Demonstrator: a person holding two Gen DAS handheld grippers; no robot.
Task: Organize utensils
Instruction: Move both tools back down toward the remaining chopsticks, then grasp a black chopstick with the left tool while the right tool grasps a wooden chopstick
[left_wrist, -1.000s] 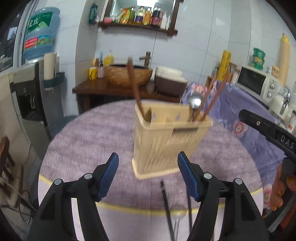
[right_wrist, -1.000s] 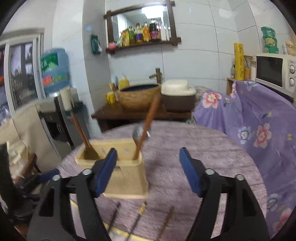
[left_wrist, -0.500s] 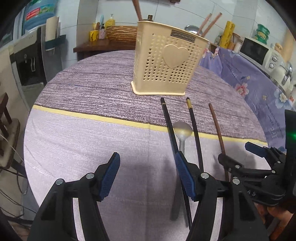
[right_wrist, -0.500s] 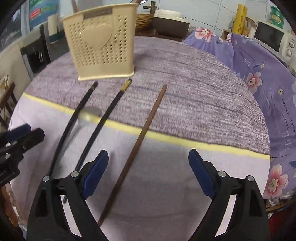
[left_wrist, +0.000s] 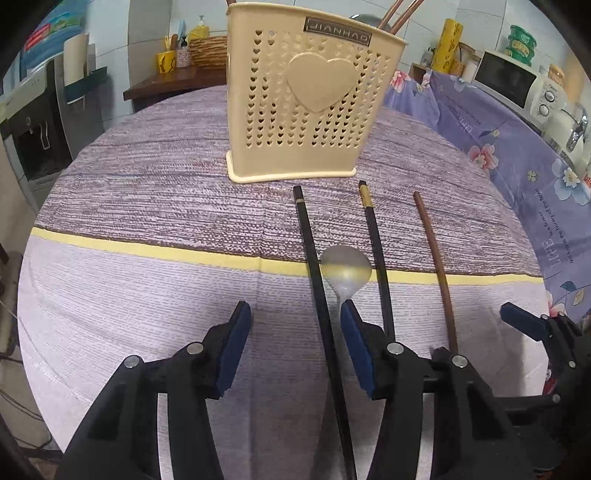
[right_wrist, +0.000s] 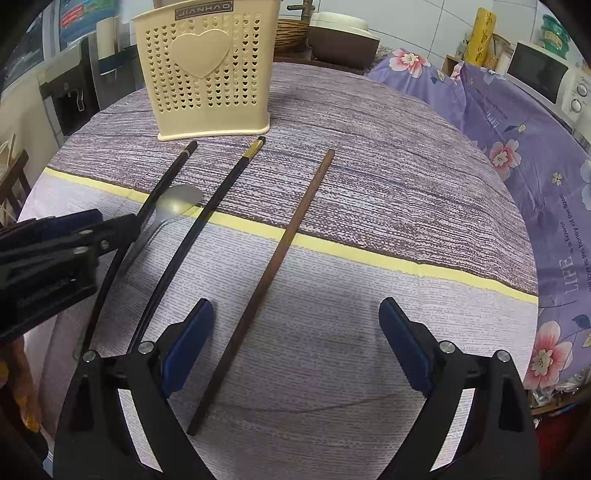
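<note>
A cream perforated utensil holder (left_wrist: 310, 107) (right_wrist: 207, 70) with a heart stands upright at the far side of the round table; brown chopsticks stick out of its top. In front of it lie two black chopsticks (left_wrist: 317, 280) (right_wrist: 218, 199), a metal spoon (left_wrist: 345, 269) (right_wrist: 173, 206) between them, and a brown chopstick (left_wrist: 436, 266) (right_wrist: 284, 240). My left gripper (left_wrist: 293, 347) is open low over the near table, its right finger beside the spoon's handle. My right gripper (right_wrist: 295, 347) is open, the brown chopstick lying between its fingers.
The table's purple striped cloth (right_wrist: 388, 184) has a yellow band across it. A purple floral cover (right_wrist: 517, 129) drapes the counter to the right, with a microwave (left_wrist: 513, 81) on it. A water dispenser (left_wrist: 40, 122) stands on the left beyond the table edge.
Both grippers have dropped from above the holder to low over the near table, and now face the utensils lying in front of it. Both stay open and empty.
</note>
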